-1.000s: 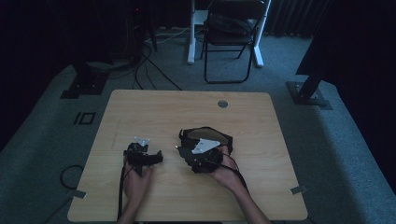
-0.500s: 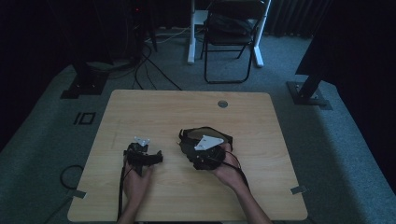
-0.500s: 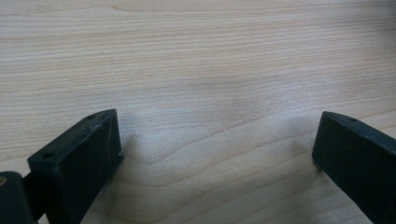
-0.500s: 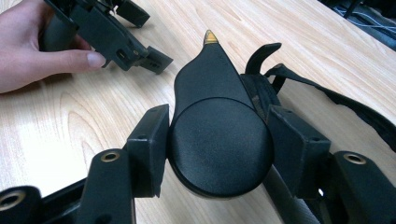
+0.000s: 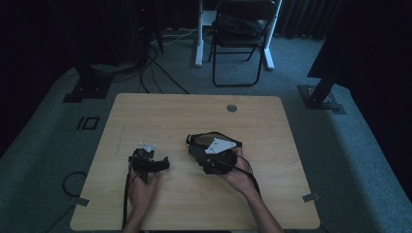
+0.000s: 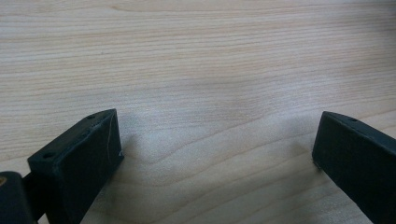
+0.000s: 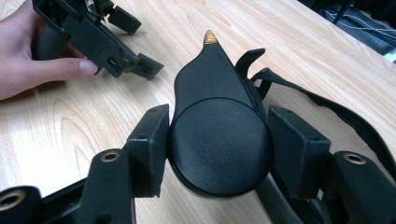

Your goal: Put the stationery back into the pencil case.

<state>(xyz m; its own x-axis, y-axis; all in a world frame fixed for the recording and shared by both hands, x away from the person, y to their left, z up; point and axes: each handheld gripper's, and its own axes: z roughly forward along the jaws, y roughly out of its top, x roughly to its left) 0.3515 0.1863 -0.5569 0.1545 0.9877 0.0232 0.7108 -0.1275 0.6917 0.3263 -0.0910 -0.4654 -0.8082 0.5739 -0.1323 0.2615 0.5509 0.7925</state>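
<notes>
table [image 5: 160, 111]: left gripper [image 5: 147, 161] left | right gripper [image 5: 215, 158] right, jaws around black device [image 7: 219, 140]

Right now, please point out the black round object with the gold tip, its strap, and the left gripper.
black round object [image 7: 219, 144], right gripper view, on its domed face.
strap [image 7: 327, 103], right gripper view, on the band.
left gripper [image 5: 156, 164], high view, between its fingertips.

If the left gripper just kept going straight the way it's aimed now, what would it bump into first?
Most likely the bare wooden table. The left gripper has open jaws, with nothing between or ahead of them. Depth is hard to judge.
</notes>
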